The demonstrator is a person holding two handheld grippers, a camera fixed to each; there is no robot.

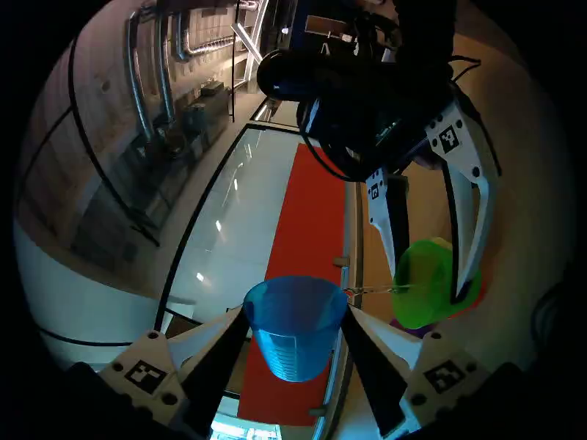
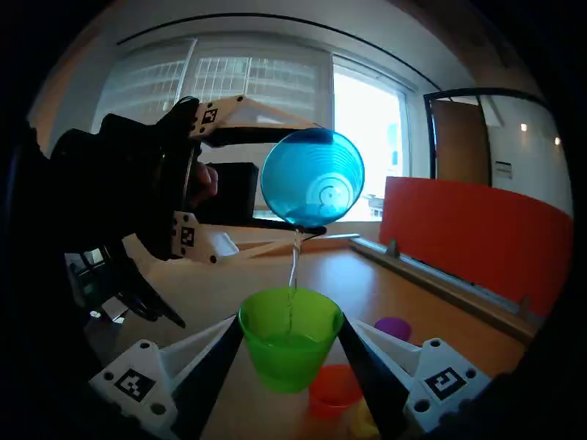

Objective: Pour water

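Observation:
My left gripper (image 1: 295, 334) is shut on a blue cup (image 1: 295, 326), tipped on its side. In the right gripper view the blue cup (image 2: 312, 177) hangs above with its mouth toward the camera, held by the left gripper (image 2: 290, 180). A thin stream of water (image 2: 293, 268) falls from its rim into a green cup (image 2: 290, 346). My right gripper (image 2: 290, 345) is shut on that green cup, which holds some water. In the left gripper view the green cup (image 1: 425, 282) sits between the right gripper's white fingers (image 1: 469, 220), and the water stream (image 1: 370, 290) runs across to it.
A wooden table (image 2: 411, 293) lies below, with an orange cup (image 2: 334, 389), a purple cup (image 2: 392, 328) and a yellow one (image 2: 363, 422) on it. A red partition (image 2: 484, 235) lines the table's far edge. Windows stand behind. A gloved hand (image 2: 147, 191) holds the left gripper.

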